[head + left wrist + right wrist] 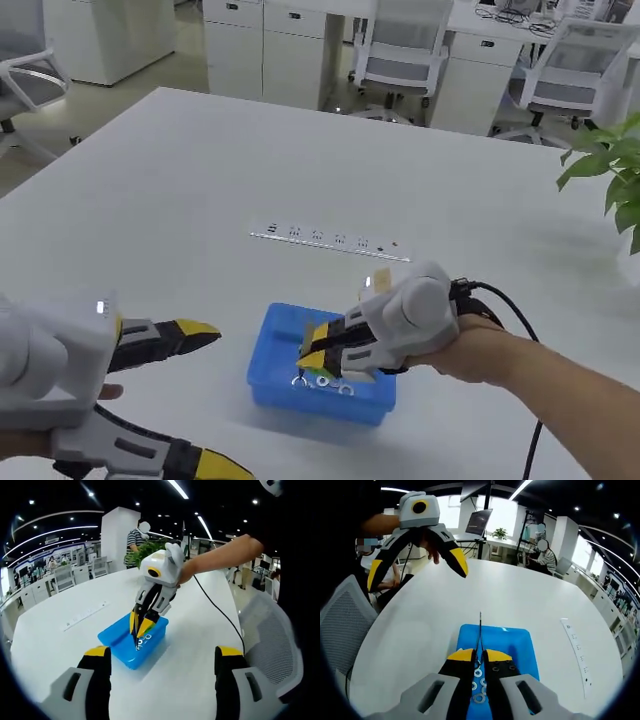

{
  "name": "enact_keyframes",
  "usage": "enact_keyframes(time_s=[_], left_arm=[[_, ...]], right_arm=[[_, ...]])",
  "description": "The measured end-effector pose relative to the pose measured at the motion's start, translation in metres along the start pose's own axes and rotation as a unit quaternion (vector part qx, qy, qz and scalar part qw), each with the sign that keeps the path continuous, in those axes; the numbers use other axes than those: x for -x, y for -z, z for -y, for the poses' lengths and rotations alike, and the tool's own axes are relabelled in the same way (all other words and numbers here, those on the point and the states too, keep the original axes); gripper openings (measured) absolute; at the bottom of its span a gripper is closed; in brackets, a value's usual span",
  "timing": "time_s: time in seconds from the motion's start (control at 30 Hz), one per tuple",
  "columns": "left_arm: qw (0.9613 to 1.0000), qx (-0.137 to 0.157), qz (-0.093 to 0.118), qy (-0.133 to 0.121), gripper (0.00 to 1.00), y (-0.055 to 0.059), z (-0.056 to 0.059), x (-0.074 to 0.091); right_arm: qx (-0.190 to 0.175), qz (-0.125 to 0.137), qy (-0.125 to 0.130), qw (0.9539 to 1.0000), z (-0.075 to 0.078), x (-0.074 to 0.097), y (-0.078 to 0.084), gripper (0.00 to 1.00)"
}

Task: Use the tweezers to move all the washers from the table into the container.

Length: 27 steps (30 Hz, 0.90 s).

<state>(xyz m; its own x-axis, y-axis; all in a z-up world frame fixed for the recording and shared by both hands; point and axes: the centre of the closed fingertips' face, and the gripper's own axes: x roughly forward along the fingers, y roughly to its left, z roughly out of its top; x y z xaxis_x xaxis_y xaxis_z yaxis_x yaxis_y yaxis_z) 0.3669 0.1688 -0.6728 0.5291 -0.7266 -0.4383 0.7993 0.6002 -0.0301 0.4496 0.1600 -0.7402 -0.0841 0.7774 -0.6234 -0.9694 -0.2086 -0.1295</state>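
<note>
Left hand-held gripper (225, 400) gapes empty near the worktop (200, 180) front edge; right hand-held gripper (479, 655) pinches tweezers (480, 630) over the container (520, 640) holding washers (479, 685). Best to ease the squeeze low, so nothing bounces out.

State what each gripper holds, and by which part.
The right gripper is shut on the tweezers, its jaws pinching the arms back from the tips. The left gripper is open, holding nothing.

An open-plan office: mesh swivel chairs (400, 50) at white desks (500, 22), drawer cabinets (265, 40), a potted plant (610, 160) beyond the table's (300, 170) right edge, ceiling strip lights (177, 489).
</note>
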Motion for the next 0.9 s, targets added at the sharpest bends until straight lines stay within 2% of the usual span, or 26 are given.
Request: enact_keyframes(time_s=[0.2, 0.43, 0.67, 0.9], left_arm=[[1.0, -0.009, -0.002, 0.002, 0.83, -0.006, -0.007, -0.005], [0.9996, -0.026, -0.008, 0.008, 0.6, -0.011, -0.017, -0.018], [0.9988, -0.045, -0.016, 0.012, 0.45, -0.017, -0.027, -0.034], [0.997, -0.067, -0.036, 0.015, 0.3, -0.015, -0.037, -0.048]], right_arm=[[-0.003, -0.003, -0.005, 1.0, -0.002, -0.003, 0.004, 0.08], [-0.006, -0.007, -0.009, 0.9999, -0.003, -0.006, 0.009, 0.08], [-0.009, -0.008, -0.01, 0.9999, -0.003, -0.006, 0.013, 0.08], [-0.009, -0.006, -0.011, 0.9999, -0.003, -0.006, 0.013, 0.08]])
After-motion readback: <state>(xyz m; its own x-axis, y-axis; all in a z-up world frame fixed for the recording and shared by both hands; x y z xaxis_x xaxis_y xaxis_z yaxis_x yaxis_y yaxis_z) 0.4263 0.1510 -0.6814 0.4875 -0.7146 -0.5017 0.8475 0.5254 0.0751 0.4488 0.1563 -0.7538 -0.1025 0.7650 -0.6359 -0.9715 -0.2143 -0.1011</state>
